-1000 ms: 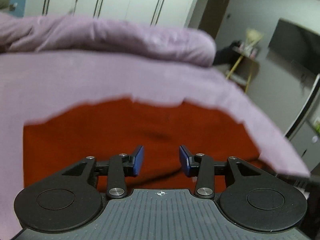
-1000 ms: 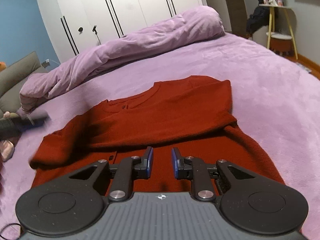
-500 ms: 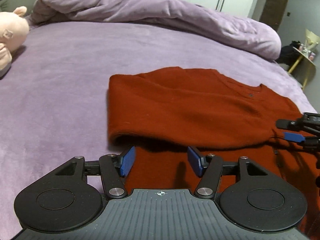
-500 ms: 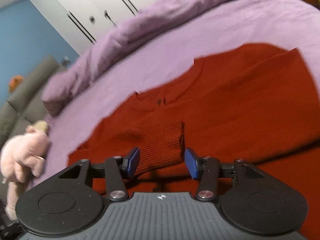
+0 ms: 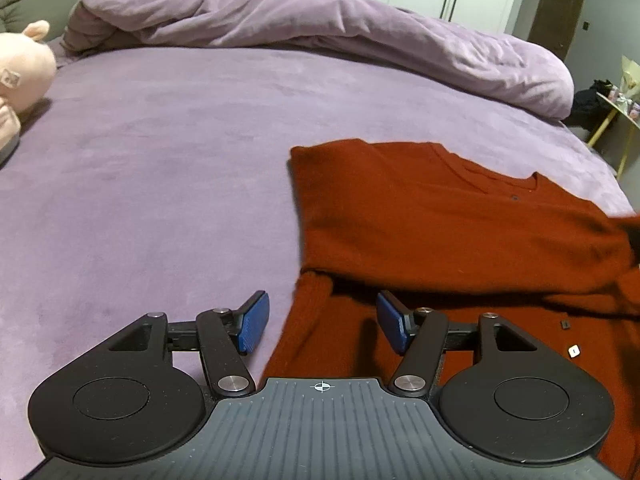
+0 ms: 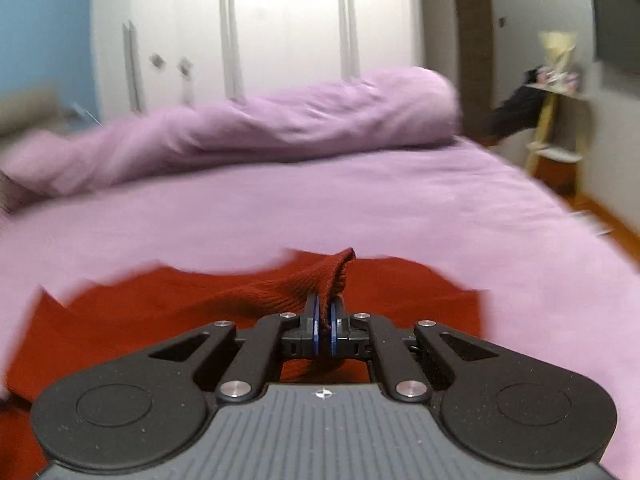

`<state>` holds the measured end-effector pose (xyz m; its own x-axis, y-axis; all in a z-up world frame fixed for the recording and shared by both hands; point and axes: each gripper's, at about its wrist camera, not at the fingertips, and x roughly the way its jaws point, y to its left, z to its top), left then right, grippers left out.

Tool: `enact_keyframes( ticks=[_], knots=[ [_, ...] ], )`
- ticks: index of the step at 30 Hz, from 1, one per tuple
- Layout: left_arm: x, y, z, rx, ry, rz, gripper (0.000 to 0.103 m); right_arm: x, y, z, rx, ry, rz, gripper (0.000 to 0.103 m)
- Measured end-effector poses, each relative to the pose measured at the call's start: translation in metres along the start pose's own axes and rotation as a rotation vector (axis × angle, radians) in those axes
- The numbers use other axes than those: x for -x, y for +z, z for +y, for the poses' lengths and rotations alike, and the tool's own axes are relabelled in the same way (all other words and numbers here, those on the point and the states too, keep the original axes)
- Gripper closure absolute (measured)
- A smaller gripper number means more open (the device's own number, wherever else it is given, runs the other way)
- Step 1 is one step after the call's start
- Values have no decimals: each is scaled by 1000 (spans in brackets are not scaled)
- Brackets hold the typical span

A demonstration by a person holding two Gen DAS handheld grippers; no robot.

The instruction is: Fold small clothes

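Observation:
A red knit cardigan (image 5: pixel 460 224) lies on the purple bed, with one side folded over the body. My left gripper (image 5: pixel 320 322) is open and empty, its jaws straddling the cardigan's left edge near the fold. In the right wrist view the cardigan (image 6: pixel 160 312) is blurred by motion. My right gripper (image 6: pixel 325 334) is shut on the ribbed cuff of a sleeve (image 6: pixel 328 276), which stands up above the pads.
A rolled purple duvet (image 5: pixel 320 28) lies along the far side of the bed. A pink plush toy (image 5: pixel 20 76) sits at the left edge. A yellow side table (image 6: pixel 556 120) stands by the right wall, beyond the bed.
My right gripper has closed on the sleeve cuff and lifted it. My left gripper has shifted left to the cardigan's left edge and opened wider.

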<state>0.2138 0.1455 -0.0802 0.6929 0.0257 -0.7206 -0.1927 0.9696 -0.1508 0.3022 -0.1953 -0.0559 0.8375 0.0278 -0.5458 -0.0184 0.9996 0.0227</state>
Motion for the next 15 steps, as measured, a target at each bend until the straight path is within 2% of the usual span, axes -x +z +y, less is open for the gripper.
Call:
enact_keyframes(
  ticks=[2, 4, 7, 8, 10, 12, 15],
  knots=[
    [-3, 3, -6, -10, 0, -3, 38, -10, -6, -16, -7, -34, 47, 99],
    [-7, 7, -13, -20, 2, -3, 38, -15, -10, -26, -22, -21, 85, 99],
    [-11, 12, -19, -47, 20, -4, 38, -15, -12, -25, 8, -18, 72, 99],
    [-12, 13, -21, -53, 27, -5, 38, -14, -11, -24, 28, -31, 55, 99],
    [-11, 15, -20, -56, 27, -8, 38, -16, -10, -21, 71, -113, 21, 99],
    [-9, 16, -19, -49, 21, -10, 38, -26, -9, -25, 90, -160, 39, 97],
    [-6, 18, -20, -48, 14, -29, 37, -35, -8, -38, 28, -187, 90, 91]
  ],
)
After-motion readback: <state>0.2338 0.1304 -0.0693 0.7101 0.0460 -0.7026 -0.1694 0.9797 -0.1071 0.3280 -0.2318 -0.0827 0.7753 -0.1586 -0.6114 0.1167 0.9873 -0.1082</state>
